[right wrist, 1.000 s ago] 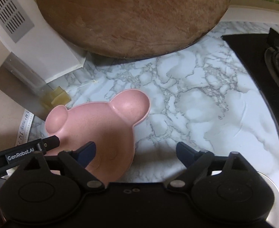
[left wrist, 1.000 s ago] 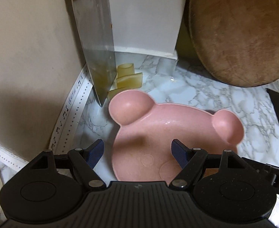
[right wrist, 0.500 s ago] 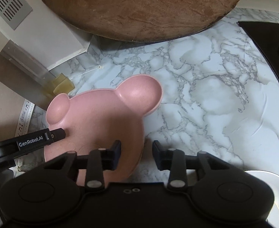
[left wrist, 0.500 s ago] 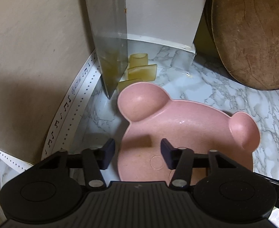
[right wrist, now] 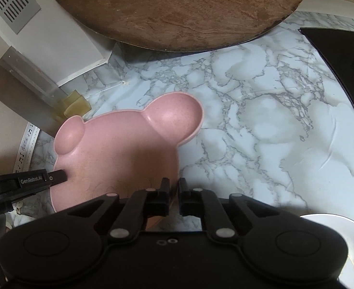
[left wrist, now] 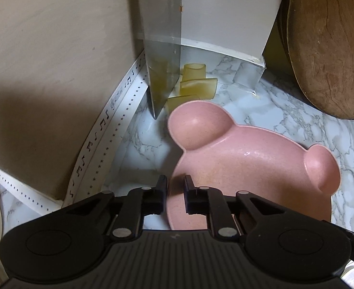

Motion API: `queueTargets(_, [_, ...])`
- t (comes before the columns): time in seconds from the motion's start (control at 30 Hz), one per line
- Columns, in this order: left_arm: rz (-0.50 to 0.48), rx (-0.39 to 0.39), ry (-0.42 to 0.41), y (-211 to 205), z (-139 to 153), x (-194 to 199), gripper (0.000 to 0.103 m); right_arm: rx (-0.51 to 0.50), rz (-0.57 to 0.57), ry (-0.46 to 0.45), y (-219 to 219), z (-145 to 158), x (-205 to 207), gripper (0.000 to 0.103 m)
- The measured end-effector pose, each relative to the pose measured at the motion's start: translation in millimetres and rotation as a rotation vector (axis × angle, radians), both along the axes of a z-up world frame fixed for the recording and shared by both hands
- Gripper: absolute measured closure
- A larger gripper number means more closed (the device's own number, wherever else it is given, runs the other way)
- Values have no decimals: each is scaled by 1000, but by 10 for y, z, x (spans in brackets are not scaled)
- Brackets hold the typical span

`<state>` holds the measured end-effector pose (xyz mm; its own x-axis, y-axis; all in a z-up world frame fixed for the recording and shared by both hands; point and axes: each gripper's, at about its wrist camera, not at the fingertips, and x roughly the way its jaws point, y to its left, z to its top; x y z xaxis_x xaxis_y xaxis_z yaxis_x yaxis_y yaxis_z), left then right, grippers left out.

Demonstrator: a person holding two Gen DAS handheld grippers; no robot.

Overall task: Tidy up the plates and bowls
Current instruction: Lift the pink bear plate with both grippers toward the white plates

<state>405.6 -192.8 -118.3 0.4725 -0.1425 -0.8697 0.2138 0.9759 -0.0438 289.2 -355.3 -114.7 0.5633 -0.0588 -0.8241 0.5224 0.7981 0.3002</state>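
A pink bear-shaped plate with two round ear wells lies on the marble counter; it also shows in the right wrist view. My left gripper is shut on the plate's left rim, one finger inside and one outside. My right gripper is shut on the plate's right rim. The left gripper's finger shows at the plate's far side in the right wrist view.
A large round wooden board leans at the back. A metal blade and a white box stand by the wall, with yellowish pieces at their foot. A black stove lies right. A white plate's edge shows bottom right.
Both grippers have closed from wide open onto opposite rims of the pink plate. Both cameras moved slightly in toward the plate.
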Motion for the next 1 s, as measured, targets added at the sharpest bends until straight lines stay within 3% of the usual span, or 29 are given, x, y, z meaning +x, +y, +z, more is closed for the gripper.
queueTargets(0.47, [-17, -40, -2, 111, 179, -265, 91, -45, 21, -51, 87, 195, -243, 95])
queueTargets(1.0, [-85, -102, -48, 169, 690, -806, 90, -66, 31, -87, 138, 535, -822, 95])
